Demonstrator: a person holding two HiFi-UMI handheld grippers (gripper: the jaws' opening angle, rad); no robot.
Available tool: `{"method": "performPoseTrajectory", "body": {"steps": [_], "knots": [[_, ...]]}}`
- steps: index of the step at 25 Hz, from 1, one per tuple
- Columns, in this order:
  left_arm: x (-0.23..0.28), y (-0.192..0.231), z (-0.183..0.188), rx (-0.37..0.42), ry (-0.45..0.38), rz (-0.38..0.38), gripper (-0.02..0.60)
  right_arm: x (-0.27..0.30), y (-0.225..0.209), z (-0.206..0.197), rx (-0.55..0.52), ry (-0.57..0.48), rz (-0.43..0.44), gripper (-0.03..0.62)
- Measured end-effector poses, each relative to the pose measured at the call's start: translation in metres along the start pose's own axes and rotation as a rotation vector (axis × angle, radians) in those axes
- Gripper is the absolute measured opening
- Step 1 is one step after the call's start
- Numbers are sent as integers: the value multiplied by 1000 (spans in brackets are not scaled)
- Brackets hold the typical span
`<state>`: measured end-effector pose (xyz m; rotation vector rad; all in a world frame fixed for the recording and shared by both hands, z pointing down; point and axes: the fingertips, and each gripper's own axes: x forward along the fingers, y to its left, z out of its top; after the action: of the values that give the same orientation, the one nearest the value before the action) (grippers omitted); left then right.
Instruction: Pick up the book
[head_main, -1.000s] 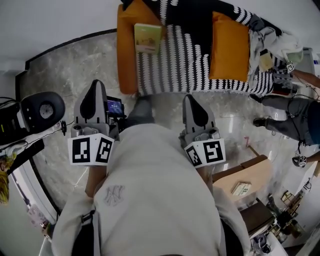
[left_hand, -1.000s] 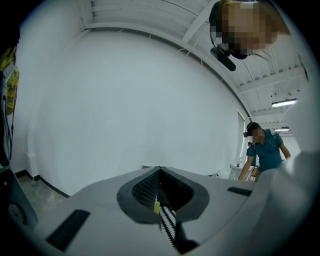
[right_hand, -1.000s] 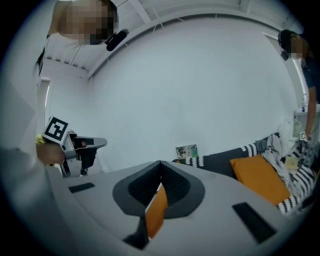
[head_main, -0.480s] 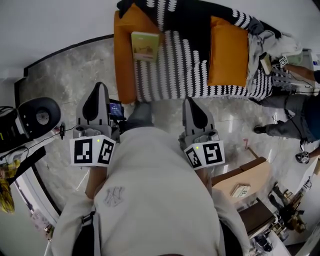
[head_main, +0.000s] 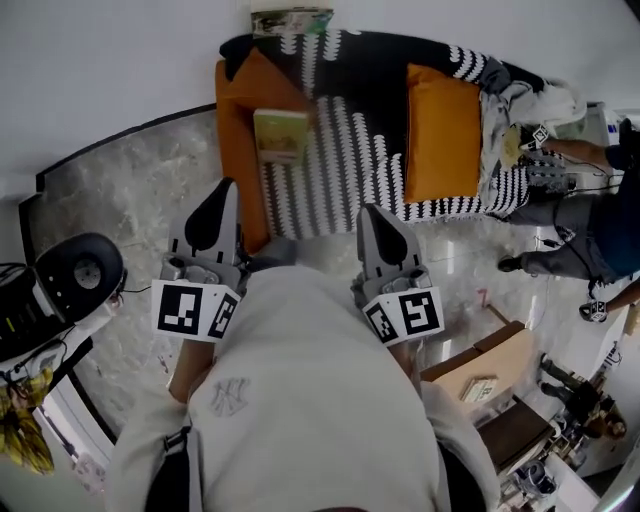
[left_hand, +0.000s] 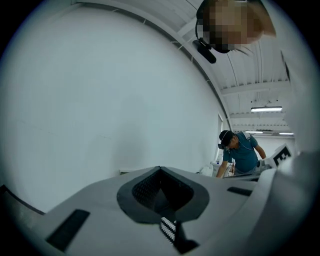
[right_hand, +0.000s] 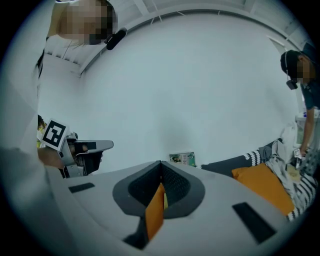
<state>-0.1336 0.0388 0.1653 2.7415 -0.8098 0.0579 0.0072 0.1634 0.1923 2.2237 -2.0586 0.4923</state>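
Both closed and empty, left gripper (head_main: 221, 188) and right gripper (head_main: 369, 212) aim at the book (head_main: 280, 135) on the sofa's (head_main: 345, 160) left end, evidently beyond reach.

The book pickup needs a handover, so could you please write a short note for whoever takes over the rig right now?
Left gripper: jaws shut, empty.
Right gripper: jaws shut, empty.
Both are held out in front of the person, short of the sofa.
Book: lies flat on the sofa, at the end nearer the left gripper, untouched.
Done: nothing yet.
Left: reach the book, open the jaws, grip it, lift it.
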Motion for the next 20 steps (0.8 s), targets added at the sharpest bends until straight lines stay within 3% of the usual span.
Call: {"method": "performPoseTrajectory", "body": {"steps": [9, 20], "knots": [[38, 24, 10, -1, 12, -88, 9, 25, -5, 13, -1, -3, -82, 17], [47, 32, 14, -14, 13, -82, 9, 42, -3, 28, -14, -16, -70, 17]]}}
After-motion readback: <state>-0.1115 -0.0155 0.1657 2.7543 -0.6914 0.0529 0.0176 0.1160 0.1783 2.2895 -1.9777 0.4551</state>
